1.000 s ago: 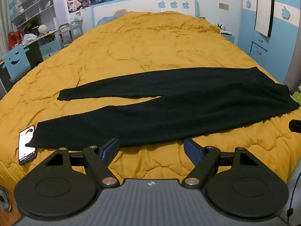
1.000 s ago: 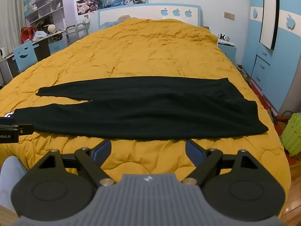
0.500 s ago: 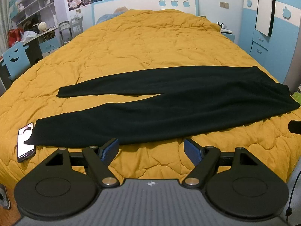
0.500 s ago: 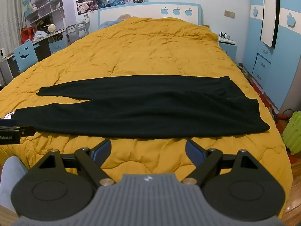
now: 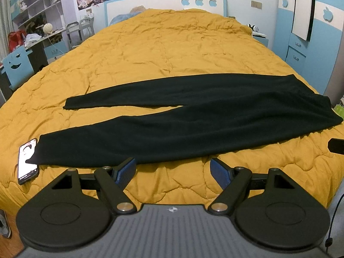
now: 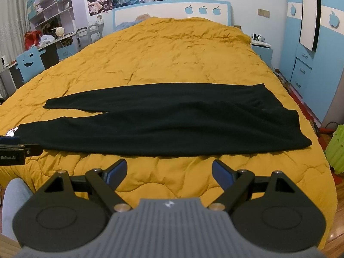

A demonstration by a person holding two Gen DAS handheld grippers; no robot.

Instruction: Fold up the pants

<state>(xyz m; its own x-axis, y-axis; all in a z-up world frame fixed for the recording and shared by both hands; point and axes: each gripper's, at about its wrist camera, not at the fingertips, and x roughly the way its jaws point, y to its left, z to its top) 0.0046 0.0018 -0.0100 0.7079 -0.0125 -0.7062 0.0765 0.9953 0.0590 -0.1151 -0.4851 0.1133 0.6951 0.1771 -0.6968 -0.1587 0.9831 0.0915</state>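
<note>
Long black soft-knit pants [image 5: 193,120] lie flat and unfolded across the near half of a bed covered by a wrinkled mustard-yellow quilt [image 5: 172,49]. Waist end toward the right edge of the bed, two legs running left, splitting apart partway along; far leg shorter in view, near leg reaching almost to the left edge.

Left claw [image 5: 173,169]: blue-padded fingers spread wide, empty, hovering over bare quilt just short of the near leg's edge. Right claw [image 6: 169,169]: likewise spread, holding nothing, poised over quilt just in front of the pants' near hem, not touching cloth.

A dark-cased smartphone with lit screen [image 5: 28,161] lies on the quilt at the near leg's cuff; cuff seems to overlap its upper corner, though fisheye distortion makes that hard to confirm.

In the right wrist view, part of the left claw's body shows at the left border, beside the cuff.
</note>
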